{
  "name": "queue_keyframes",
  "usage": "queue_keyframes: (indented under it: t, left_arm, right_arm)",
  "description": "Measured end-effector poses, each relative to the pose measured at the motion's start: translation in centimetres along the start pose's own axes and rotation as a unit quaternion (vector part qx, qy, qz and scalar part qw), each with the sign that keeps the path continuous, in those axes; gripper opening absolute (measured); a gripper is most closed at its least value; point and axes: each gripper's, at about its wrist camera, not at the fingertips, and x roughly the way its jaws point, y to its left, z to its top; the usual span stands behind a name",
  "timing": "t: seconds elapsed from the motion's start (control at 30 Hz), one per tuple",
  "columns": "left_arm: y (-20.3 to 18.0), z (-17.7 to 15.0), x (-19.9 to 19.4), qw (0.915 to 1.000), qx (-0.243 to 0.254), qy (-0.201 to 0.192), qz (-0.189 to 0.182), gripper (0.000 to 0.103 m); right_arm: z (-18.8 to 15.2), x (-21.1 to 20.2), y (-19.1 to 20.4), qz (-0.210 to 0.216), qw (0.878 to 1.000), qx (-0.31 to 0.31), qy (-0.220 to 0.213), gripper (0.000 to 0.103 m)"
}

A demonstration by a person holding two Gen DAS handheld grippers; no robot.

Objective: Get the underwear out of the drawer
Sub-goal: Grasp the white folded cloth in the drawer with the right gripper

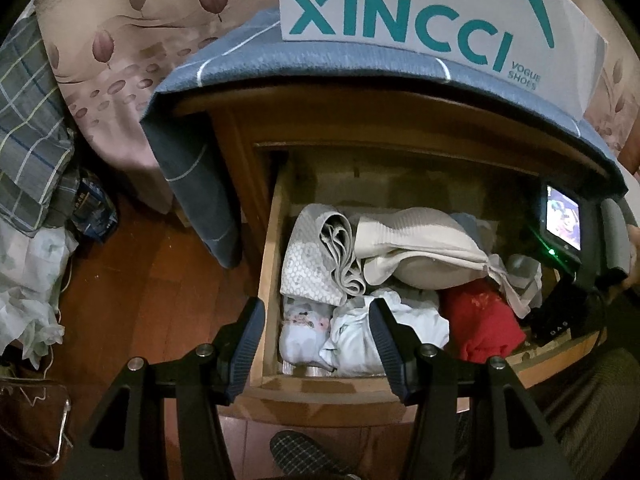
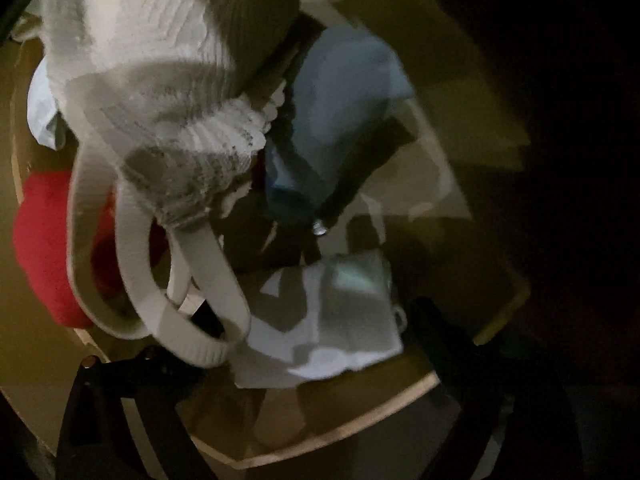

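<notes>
the left gripper (image 1: 318, 344) hangs above the front of the open drawer (image 1: 267, 280), its jaws partly apart and holding nothing; one finger shows over the drawer's left wall, the other over a white bundle (image 1: 356, 332) below. it touches no cloth that i can make out.

the right gripper (image 2: 304, 364) points almost straight down into the right end of the drawer. its view is dark and smeared, but the two dark fingers stand wide apart at the bottom of the frame with nothing pinched between them. a folded pale piece (image 2: 344, 312) lies just beyond the fingers, and the beige straps (image 2: 192, 320) of a ribbed beige bra (image 2: 160, 92) loop close to the left finger; whether either touches the gripper i cannot tell.

outward from there, the underwear is all in the drawer: a grey patterned roll (image 1: 316, 256) at the back left, the beige bra across the middle, a floral piece (image 1: 304, 328) at the front left, a red garment (image 1: 484, 320) toward the right, and something light blue (image 2: 344, 92) further back. above the drawer a blue cloth (image 1: 224, 76) drapes the cabinet top, with a shoe box (image 1: 420, 12) on it.

as for progress, the drawer is open and both grippers are in place, but no piece is gripped yet. picking one, closing on it and lifting it clear all appear to remain.
</notes>
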Motion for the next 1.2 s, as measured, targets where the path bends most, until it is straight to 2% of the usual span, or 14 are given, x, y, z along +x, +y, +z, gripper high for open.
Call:
queue_keyframes:
  t: [0.1,0.3,0.43,0.5,0.53,0.73,1.0,1.2]
  left_arm:
    - [0.0,0.0,0.3,1.0000,-0.001,0.006,-0.001,0.055]
    - [-0.1,0.1,0.6,0.9999,0.000,0.012,0.001,0.055]
    - [-0.4,0.0,0.6,0.9999,0.006,0.010,0.006,0.055]
    - [-0.5,0.0,0.7,0.9999,0.008,0.010,0.006,0.055]
    - [-0.5,0.0,0.7,0.9999,0.008,0.010,0.006,0.055]
    - [-0.4,0.0,0.6,0.9999,0.010,0.008,0.008,0.055]
    - [-0.7,-0.1,0.4,0.9998,0.017,0.006,0.004,0.055]
    - [-2.1,0.2,0.5,0.9979,0.057,0.013,-0.027,0.056]
  right_arm:
    - [0.0,0.9,0.4,-0.001,1.000,-0.022,0.005,0.098]
    - [-0.4,1.0,1.2,-0.010,0.999,-0.035,-0.002,0.099]
    - [-1.1,0.6,1.2,-0.013,0.999,-0.028,-0.012,0.094]
    - [-1.5,0.6,1.6,-0.005,1.000,-0.027,-0.014,0.086]
    - [-1.6,0.5,1.7,0.003,1.000,-0.023,-0.012,0.078]
    - [-2.4,0.0,2.3,0.000,1.000,0.009,-0.018,0.075]
    - [-3.6,-2.6,1.2,0.016,0.997,0.066,-0.040,0.073]
    - [-5.7,-5.6,0.9,0.023,0.990,0.126,-0.065,0.073]
